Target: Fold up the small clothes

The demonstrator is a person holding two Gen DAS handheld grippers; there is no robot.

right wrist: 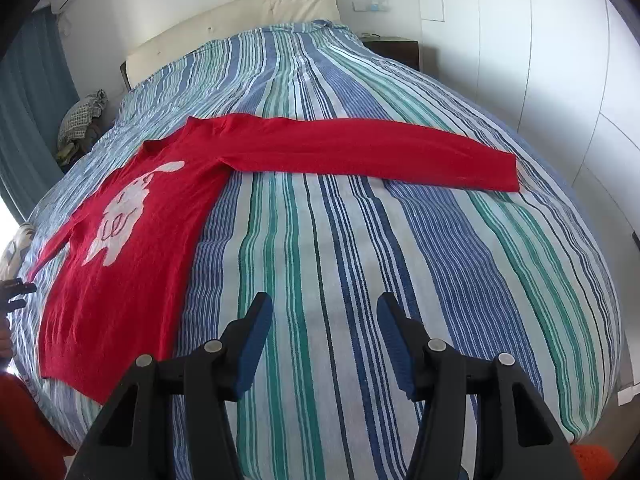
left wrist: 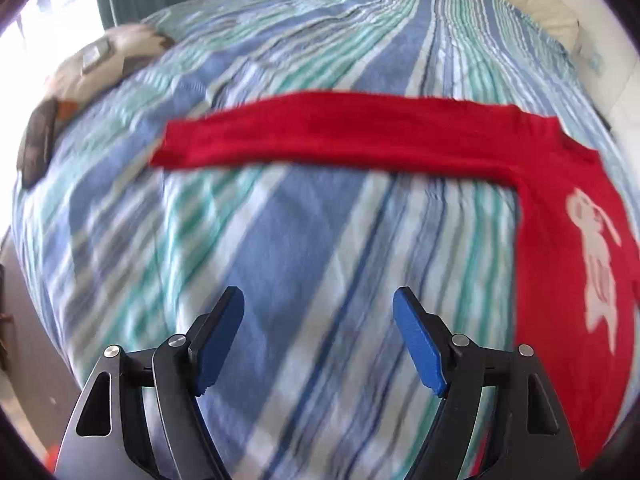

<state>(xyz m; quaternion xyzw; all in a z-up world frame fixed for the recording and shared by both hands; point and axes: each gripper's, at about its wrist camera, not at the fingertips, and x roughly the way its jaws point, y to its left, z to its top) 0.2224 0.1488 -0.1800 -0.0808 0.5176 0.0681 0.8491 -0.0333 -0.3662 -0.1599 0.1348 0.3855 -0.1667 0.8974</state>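
**Red sweater spread flat on the striped bed, both tools empty**

We see a red knitted long-sleeved sweater with a white rabbit figure on its chest lying flat on a bed covered by a blue, green and white striped bedspread. We take the sweater as our landmark. Its body lies face up, and one sleeve stretches straight out from the shoulder across the stripes, its cuff well away from the body. In the left wrist view the same sweater shows its other sleeve laid out straight in the same way, though that picture is blurred.

Our left tool hangs above bare bedspread on the hem side of that outstretched sleeve, beside the sweater's body; its blue-padded fingers stand wide apart with nothing between them. Our right tool hovers over the bedspread on the opposite flank of the sweater, near the hem corner, and its fingers are likewise spread with only fabric stripes showing in the gap. Neither tool touches the sweater.

Beyond the sweater's collar lies a cream padded headboard. Past the cuff in the left wrist view sits a patterned grey and white cushion at the bed's edge.
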